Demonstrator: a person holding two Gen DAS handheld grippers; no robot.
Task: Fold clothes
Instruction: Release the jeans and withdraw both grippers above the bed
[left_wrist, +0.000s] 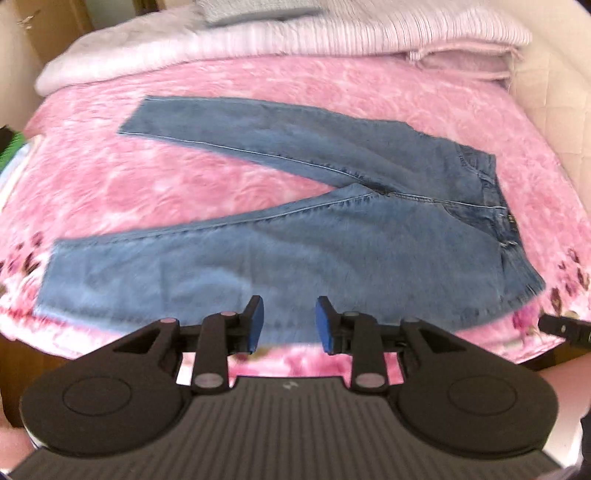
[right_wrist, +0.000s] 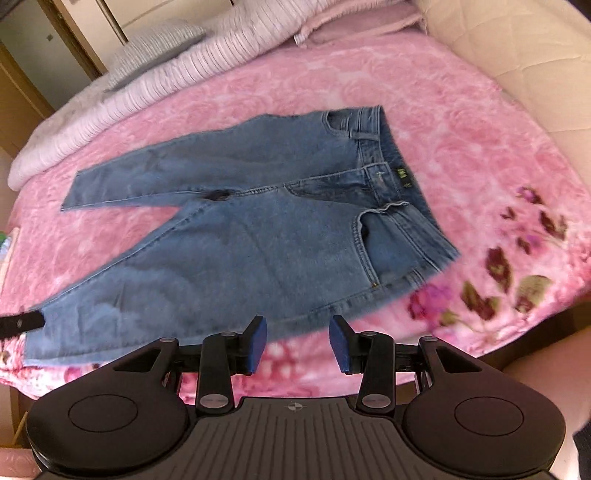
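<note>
Waistband label (right_wrist: 402, 176) on jeans (right_wrist: 258, 236) unreadable. Jeans flat on pink bedspread (right_wrist: 461, 122) ahead of both grippers' jaws. Left gripper (left_wrist: 290, 323) and right gripper (right_wrist: 298, 341) jaws apart, empty.

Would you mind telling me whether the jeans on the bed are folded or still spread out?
Spread out: the jeans lie flat on the pink blanket, both legs splayed apart, nothing doubled over.
</note>
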